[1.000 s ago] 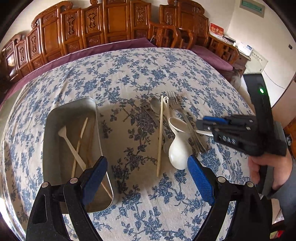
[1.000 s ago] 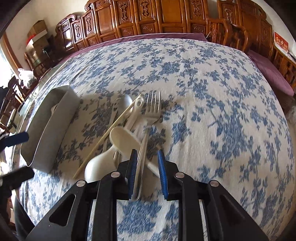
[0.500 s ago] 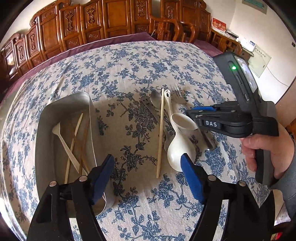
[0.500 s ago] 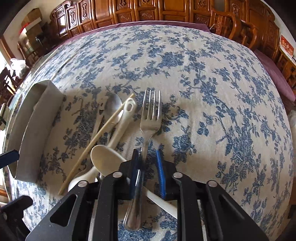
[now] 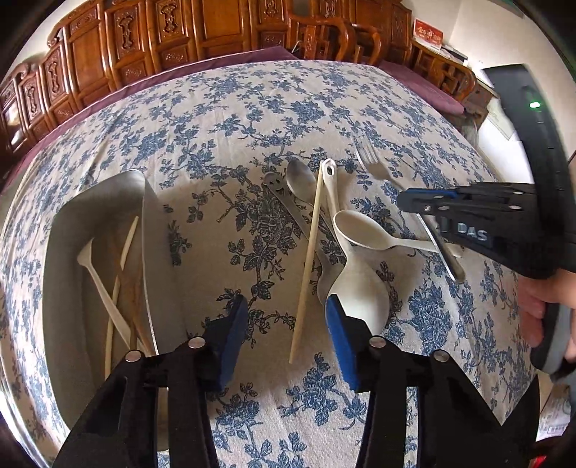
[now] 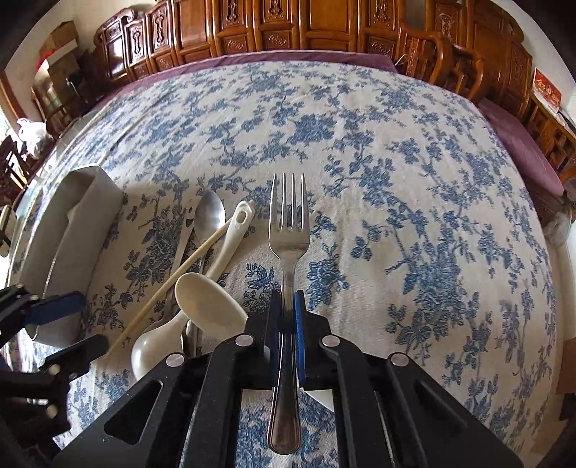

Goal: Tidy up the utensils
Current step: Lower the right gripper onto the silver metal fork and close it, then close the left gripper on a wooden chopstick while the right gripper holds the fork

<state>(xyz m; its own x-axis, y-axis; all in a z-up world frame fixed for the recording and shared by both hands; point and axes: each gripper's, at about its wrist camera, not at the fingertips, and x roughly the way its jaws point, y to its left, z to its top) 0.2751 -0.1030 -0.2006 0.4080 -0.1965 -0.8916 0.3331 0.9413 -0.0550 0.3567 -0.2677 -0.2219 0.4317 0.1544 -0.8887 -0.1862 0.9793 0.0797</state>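
My right gripper (image 6: pixel 287 306) is shut on a metal fork (image 6: pixel 289 216) by its handle and holds it above the cloth, tines pointing away; the fork also shows in the left wrist view (image 5: pixel 374 163). My left gripper (image 5: pixel 286 324) is open and empty over the near end of a loose chopstick (image 5: pixel 309 252). Beside the chopstick lie two white spoons (image 5: pixel 360 230), a metal spoon (image 5: pixel 300 178) and another metal utensil. A metal tray (image 5: pixel 144 201) at the left holds chopsticks and a white utensil (image 5: pixel 99 273).
The table wears a blue floral cloth (image 6: pixel 396 180). Carved wooden chairs (image 6: pixel 324 25) line its far side. The tray also shows at the left of the right wrist view (image 6: pixel 90 216).
My right gripper has closed on the fork and lifted it off the pile. My left gripper has narrowed and moved right, from the tray edge to over the chopstick's end.
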